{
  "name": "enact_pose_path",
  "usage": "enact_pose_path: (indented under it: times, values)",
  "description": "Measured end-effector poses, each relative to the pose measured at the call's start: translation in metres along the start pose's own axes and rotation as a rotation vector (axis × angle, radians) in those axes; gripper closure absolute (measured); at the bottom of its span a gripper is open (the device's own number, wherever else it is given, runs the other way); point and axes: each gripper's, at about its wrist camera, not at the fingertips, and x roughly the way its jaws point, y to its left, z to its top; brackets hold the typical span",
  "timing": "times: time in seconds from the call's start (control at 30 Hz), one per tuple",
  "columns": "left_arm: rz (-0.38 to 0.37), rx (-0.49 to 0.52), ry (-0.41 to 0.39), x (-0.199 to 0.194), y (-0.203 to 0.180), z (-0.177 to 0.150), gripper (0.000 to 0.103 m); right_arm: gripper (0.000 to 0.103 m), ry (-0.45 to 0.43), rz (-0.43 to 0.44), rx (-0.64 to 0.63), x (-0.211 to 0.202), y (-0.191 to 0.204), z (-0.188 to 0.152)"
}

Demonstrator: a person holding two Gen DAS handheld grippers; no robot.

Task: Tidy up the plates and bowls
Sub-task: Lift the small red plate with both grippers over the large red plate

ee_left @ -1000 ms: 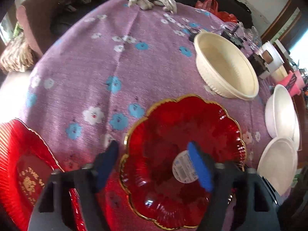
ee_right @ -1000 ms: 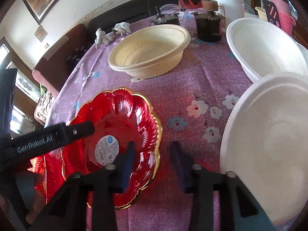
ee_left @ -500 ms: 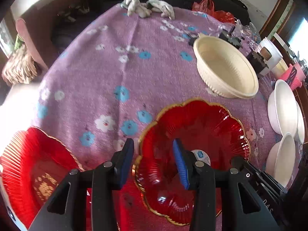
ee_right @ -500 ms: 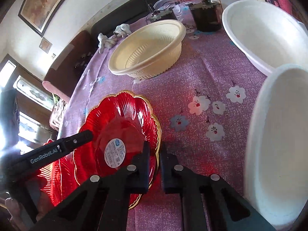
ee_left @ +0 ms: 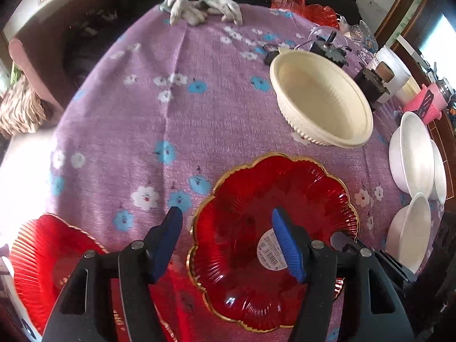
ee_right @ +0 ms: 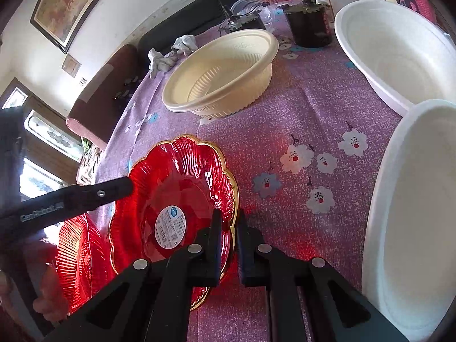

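Note:
A red scalloped glass plate (ee_left: 256, 228) with a gold rim and a white sticker is tilted above the purple floral tablecloth (ee_left: 176, 108). My right gripper (ee_right: 229, 219) is shut on its rim; the plate also shows in the right wrist view (ee_right: 176, 188). My left gripper (ee_left: 228, 222) is open, its jaws either side of the plate's near-left rim. A second red ribbed plate (ee_left: 40, 250) lies at lower left. A cream ribbed bowl (ee_left: 319, 99) stands beyond. White bowls (ee_left: 413, 156) sit at right.
Grey gloves (ee_left: 199, 8) lie at the table's far edge. Dark jars (ee_right: 310, 22), a white tub and a pink basket (ee_left: 427, 105) crowd the far right. A brown chair (ee_left: 25, 65) stands off the left side.
My right gripper closed on the red scalloped plate's rim and tipped it up. My left gripper narrowed half a second ago and has since opened wide again.

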Motion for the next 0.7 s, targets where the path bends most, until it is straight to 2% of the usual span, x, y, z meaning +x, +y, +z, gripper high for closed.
enact_pose_path:
  times: [0.03, 0.13, 0.2, 0.27, 0.33, 0.5, 0.7]
  values:
    - [-0.015, -0.009, 0.014, 0.004, 0.001, 0.000, 0.039, 0.093, 0.000, 0.001, 0.001, 0.000, 0.000, 0.000]
    - [-0.017, -0.041, 0.017, 0.009, 0.005, -0.004, 0.050, 0.093, -0.001, 0.002, 0.000, 0.000, -0.001, 0.000]
    - [-0.004, -0.059, 0.020, 0.012, 0.010, -0.007, 0.063, 0.093, -0.001, 0.002, 0.001, 0.000, -0.001, 0.000]
    - [0.007, -0.086, 0.015, 0.012, 0.018, -0.009, 0.080, 0.093, -0.005, 0.001, 0.002, 0.000, -0.001, 0.000]
    - [0.007, -0.102, 0.007, 0.010, 0.023, -0.011, 0.087, 0.093, -0.011, -0.007, -0.004, 0.000, 0.000, 0.000]
    - [0.035, -0.084, -0.017, 0.006, 0.021, -0.015, 0.088, 0.094, -0.018, 0.021, 0.010, 0.002, 0.000, 0.000]
    - [0.026, -0.082, -0.054, -0.011, 0.023, -0.018, 0.089, 0.094, -0.027, 0.054, 0.027, -0.005, -0.002, -0.001]
